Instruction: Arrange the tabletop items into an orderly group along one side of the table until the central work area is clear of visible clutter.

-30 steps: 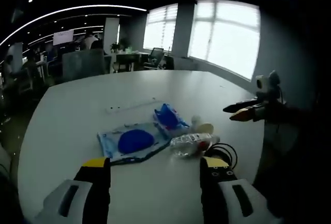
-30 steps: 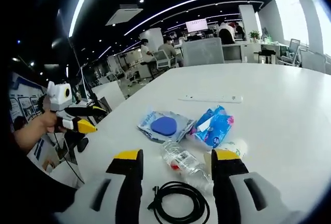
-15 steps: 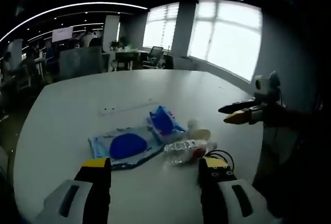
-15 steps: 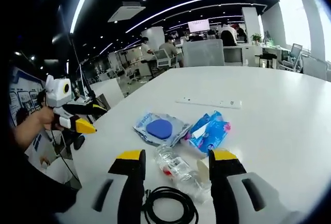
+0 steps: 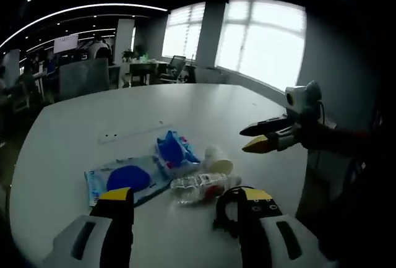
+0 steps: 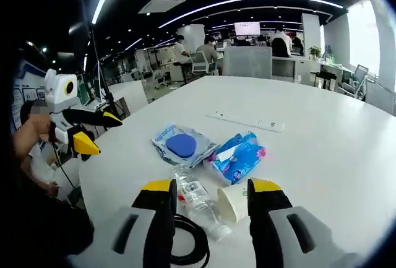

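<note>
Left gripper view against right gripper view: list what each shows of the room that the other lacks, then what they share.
Left gripper view alone: bright windows behind the table. Right gripper view alone: a wall screen. Shared: the white table, blue tissue pack, paper cup, plastic bottle, black cable, white power strip.

Left claw [image 5: 183,215], right claw [image 6: 210,209]: yellow-tipped black jaws, grey housings.

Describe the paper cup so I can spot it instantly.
On the white table, find the cluster of clutter near its edge. The paper cup lies on its side between the clear plastic bottle and the blue tissue pack, the only pale, open-mouthed item there.
</note>
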### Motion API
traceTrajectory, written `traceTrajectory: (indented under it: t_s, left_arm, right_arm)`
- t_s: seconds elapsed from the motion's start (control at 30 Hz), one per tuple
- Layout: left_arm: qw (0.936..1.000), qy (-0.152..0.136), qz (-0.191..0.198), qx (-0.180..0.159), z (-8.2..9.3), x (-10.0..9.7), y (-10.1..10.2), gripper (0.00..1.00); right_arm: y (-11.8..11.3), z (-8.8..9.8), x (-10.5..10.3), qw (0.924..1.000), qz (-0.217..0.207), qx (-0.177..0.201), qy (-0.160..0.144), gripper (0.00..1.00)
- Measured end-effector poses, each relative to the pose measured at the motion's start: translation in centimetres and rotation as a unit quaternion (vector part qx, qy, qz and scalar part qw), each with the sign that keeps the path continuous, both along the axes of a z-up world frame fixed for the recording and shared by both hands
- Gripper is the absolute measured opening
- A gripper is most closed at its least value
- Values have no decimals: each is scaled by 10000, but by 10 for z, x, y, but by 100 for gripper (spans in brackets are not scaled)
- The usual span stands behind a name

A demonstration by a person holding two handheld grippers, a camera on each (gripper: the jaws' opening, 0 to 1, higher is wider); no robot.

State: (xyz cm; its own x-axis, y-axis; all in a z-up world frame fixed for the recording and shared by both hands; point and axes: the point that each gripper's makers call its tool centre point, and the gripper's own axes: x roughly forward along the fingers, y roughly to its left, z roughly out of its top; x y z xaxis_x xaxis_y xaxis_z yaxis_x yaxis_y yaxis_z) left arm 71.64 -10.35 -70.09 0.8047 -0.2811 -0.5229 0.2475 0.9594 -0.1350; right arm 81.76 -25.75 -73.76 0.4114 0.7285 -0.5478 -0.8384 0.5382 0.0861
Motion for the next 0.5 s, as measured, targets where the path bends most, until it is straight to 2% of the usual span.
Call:
traceTrajectory:
  t_s: [0.1, 0.27, 0.5]
  left_arm:
    - [10000, -86, 38, -35, 9, -3, -3, 71]
    - [9998, -136, 115, 12, 14, -9, -1, 76]
    - [9998, -97, 147, 42, 12, -22, 1, 80]
  right_arm:
    - [-5, -9, 2, 9998, 58, -183, -86, 37]
    - [-11, -28, 9, 9984, 82, -515, -226, 29]
    - [-15, -47, 17, 9955, -1, -854, -417, 22]
